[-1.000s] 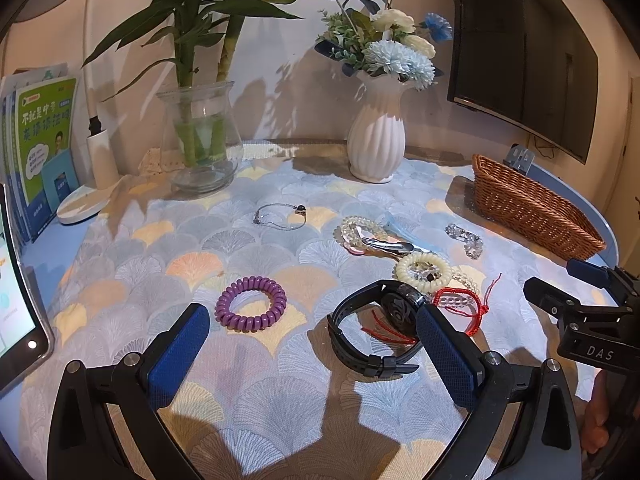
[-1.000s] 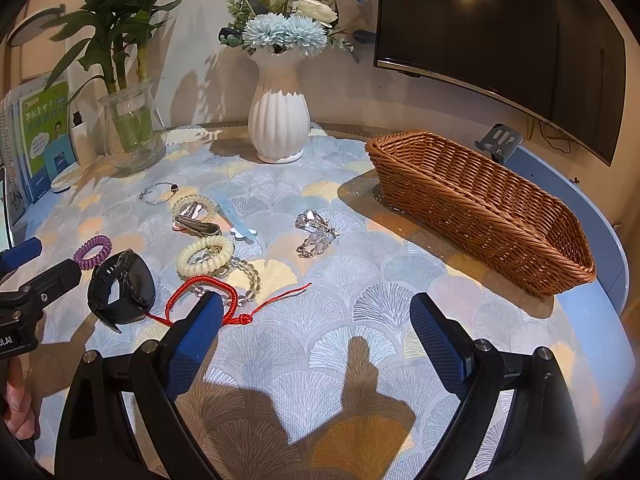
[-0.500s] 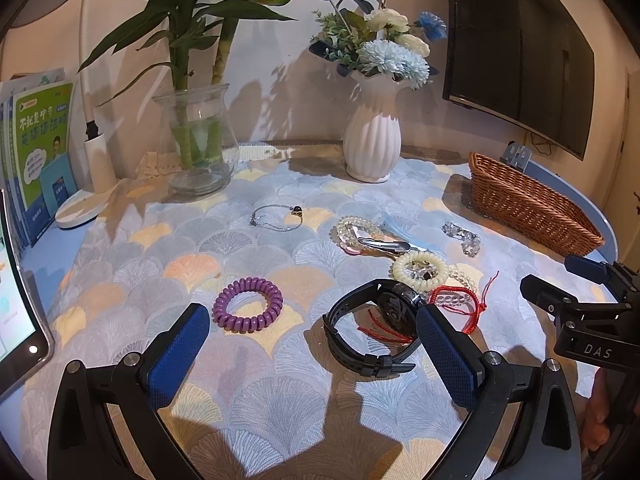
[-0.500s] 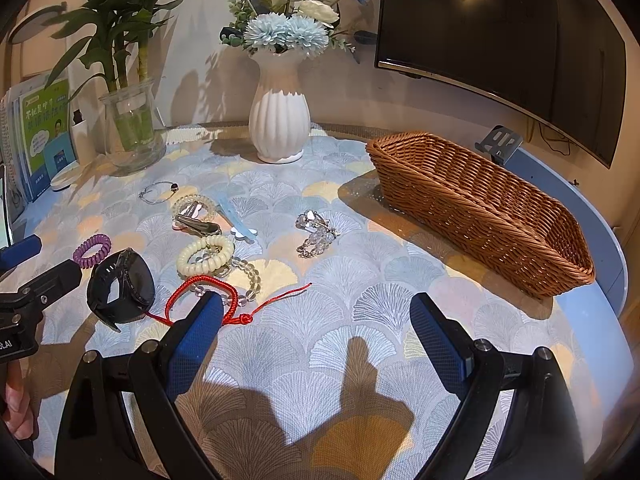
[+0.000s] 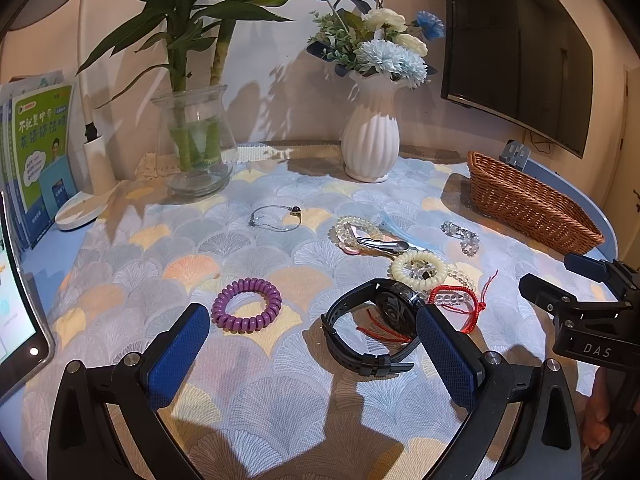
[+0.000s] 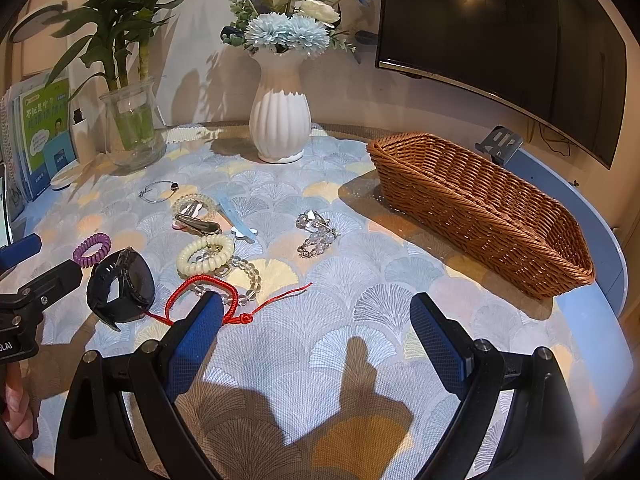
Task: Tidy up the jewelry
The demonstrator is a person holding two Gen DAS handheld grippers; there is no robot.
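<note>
Jewelry lies scattered on the desk [image 5: 120, 248]; the black watch [image 5: 372, 328] stands just ahead of the left tongs [image 5: 312, 344], slightly to their right, its strap loop on edge. Both left tongs and right tongs [image 6: 316, 336] are wide and hold nothing. The basket [image 6: 480, 208] is well apart, nearer the right tongs.

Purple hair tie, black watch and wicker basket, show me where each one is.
purple hair tie [image 5: 247, 305], left wrist view, on its coiled ring.
black watch [image 6: 122, 286], right wrist view, on its face.
wicker basket [image 6: 472, 204], right wrist view, on its near wall.
</note>
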